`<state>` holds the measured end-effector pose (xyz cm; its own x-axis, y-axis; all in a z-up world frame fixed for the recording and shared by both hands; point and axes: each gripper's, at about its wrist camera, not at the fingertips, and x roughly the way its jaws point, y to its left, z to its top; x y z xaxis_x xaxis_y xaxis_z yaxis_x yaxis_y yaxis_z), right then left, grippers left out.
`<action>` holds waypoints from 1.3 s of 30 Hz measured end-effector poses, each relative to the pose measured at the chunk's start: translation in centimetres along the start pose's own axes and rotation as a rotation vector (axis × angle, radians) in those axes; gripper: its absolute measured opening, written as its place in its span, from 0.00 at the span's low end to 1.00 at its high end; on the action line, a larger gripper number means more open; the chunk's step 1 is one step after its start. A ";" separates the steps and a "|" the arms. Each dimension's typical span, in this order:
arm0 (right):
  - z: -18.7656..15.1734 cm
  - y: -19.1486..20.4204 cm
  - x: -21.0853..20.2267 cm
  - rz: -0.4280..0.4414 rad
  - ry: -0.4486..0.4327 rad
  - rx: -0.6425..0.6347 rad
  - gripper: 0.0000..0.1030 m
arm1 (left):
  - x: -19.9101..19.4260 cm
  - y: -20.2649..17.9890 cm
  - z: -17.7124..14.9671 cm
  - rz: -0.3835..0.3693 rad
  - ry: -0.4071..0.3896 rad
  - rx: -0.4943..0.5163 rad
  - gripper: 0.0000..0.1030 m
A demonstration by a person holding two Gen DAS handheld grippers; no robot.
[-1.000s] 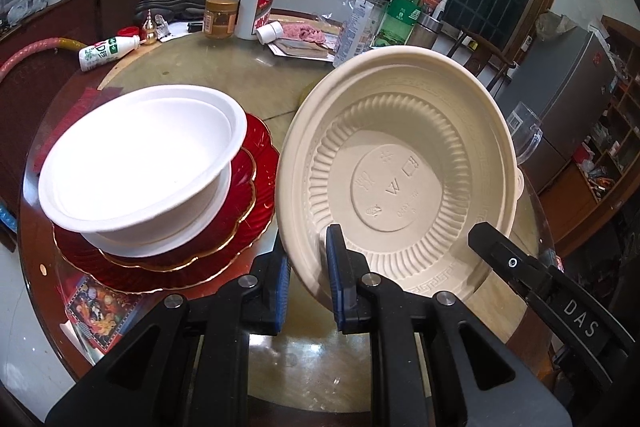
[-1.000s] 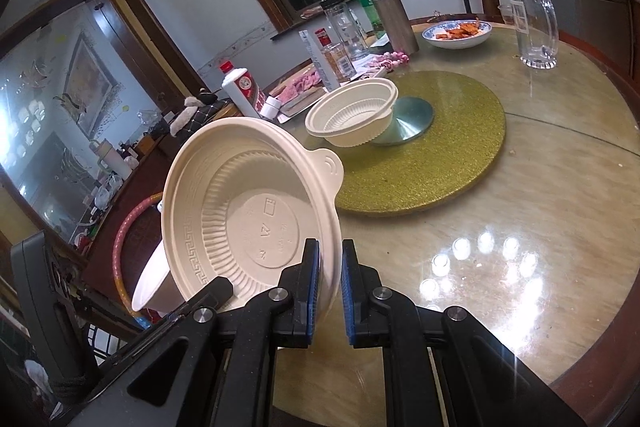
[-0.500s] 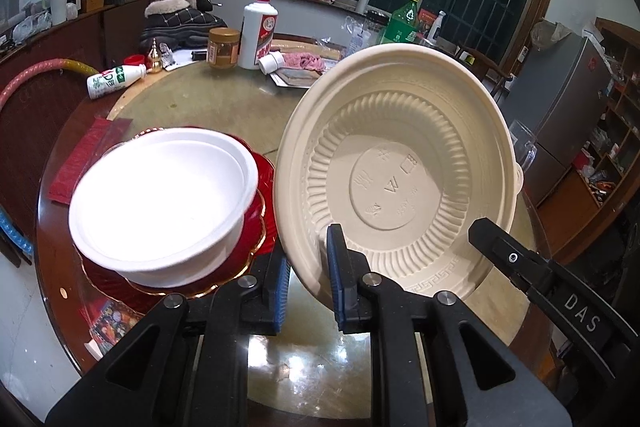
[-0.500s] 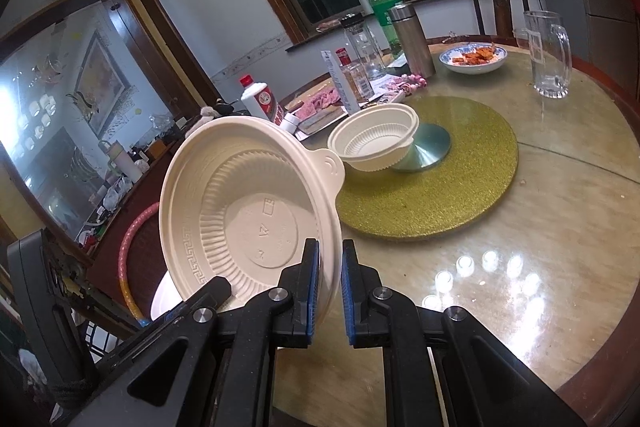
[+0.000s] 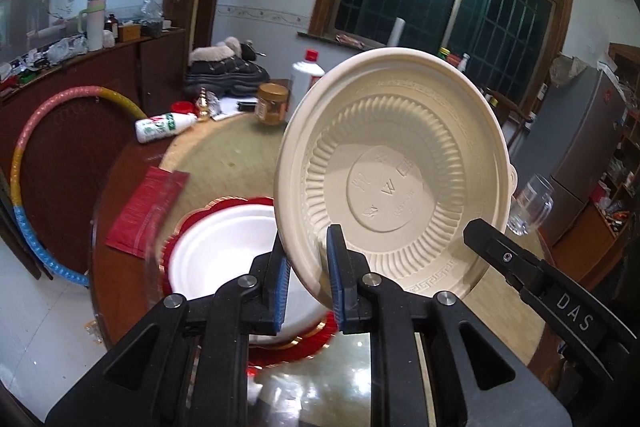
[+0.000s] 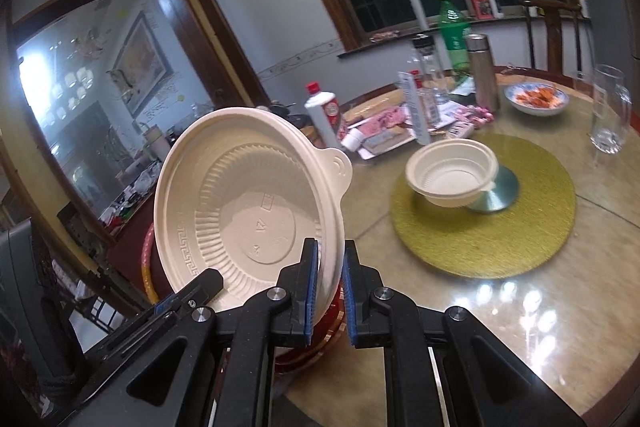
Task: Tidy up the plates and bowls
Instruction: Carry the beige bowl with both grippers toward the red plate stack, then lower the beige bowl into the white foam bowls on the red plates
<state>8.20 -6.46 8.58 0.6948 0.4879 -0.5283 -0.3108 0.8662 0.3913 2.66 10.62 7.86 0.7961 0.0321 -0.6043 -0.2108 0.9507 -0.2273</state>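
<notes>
A large beige ribbed bowl [image 5: 392, 179] [image 6: 248, 203] with a tab handle hangs tilted on edge above the table. My left gripper [image 5: 306, 259] is shut on its lower left rim. My right gripper [image 6: 330, 267] is shut on its lower right rim, and its black body [image 5: 520, 267] shows at the bowl's right edge. Below the bowl, white bowls [image 5: 224, 255] sit stacked on scalloped red plates [image 5: 296, 351], partly hidden by it. A smaller beige bowl [image 6: 452, 175] rests on the green turntable [image 6: 480, 247].
Around the round glass-topped table stand a glass mug [image 6: 608, 107], a dish of food [image 6: 536, 99], bottles and a flask [image 6: 482, 71], a white liquor bottle [image 6: 322, 111] and a jar [image 5: 272, 103]. A red packet [image 5: 148, 211] lies left. A hoop [image 5: 24, 163] leans beyond the edge.
Both grippers have risen with the beige bowl between them. The white bowl stack has dropped lower in the left view and slipped partly behind the bowl.
</notes>
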 end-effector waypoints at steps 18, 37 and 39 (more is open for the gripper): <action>-2.2 3.5 8.8 0.063 0.210 -0.039 0.11 | 3.2 6.0 -2.2 0.090 0.143 -0.084 0.16; -3.7 3.0 9.7 0.074 0.288 -0.026 0.12 | 4.0 6.2 -3.3 0.126 0.206 -0.063 0.18; -3.6 2.9 9.7 0.077 0.289 -0.025 0.14 | 4.0 6.1 -3.3 0.131 0.206 -0.057 0.18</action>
<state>11.68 1.21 1.85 0.4565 0.5597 -0.6916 -0.3735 0.8261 0.4220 2.67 15.49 1.59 0.6286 0.0848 -0.7731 -0.3406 0.9236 -0.1757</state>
